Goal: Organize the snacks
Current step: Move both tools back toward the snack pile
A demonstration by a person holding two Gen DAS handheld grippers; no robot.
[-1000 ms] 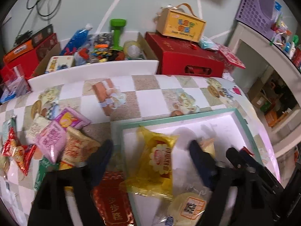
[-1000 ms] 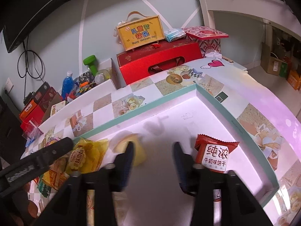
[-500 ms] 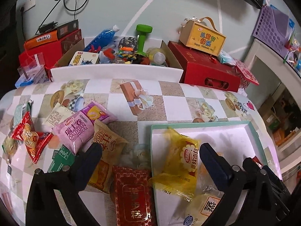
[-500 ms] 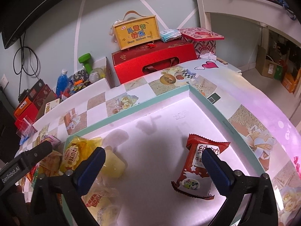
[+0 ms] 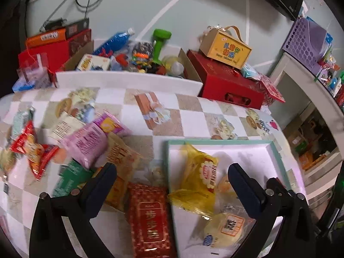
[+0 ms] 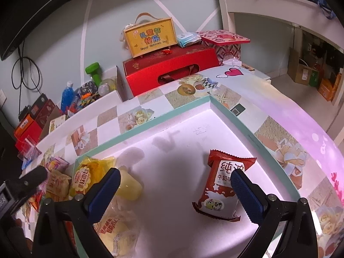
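Both claws have just sprung wide and hold nothing: the right claw (image 6: 174, 182) hangs over the tray (image 6: 232, 109), red packet (image 6: 223, 185) beneath it. The left claw (image 5: 172, 180) straddles the tray's edge, the snack pile (image 5: 86, 146) waiting beyond its left finger — a few in, most to go.

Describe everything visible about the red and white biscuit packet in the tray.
The red and white biscuit packet is a glossy, sealed pillow pack with crimped ends, red on top with white Chinese characters, white below with a small cartoon print. It lies flat and slightly tilted on the white floor of the teal-rimmed tray, alone on the tray's right side, partly hidden behind one gripper finger.
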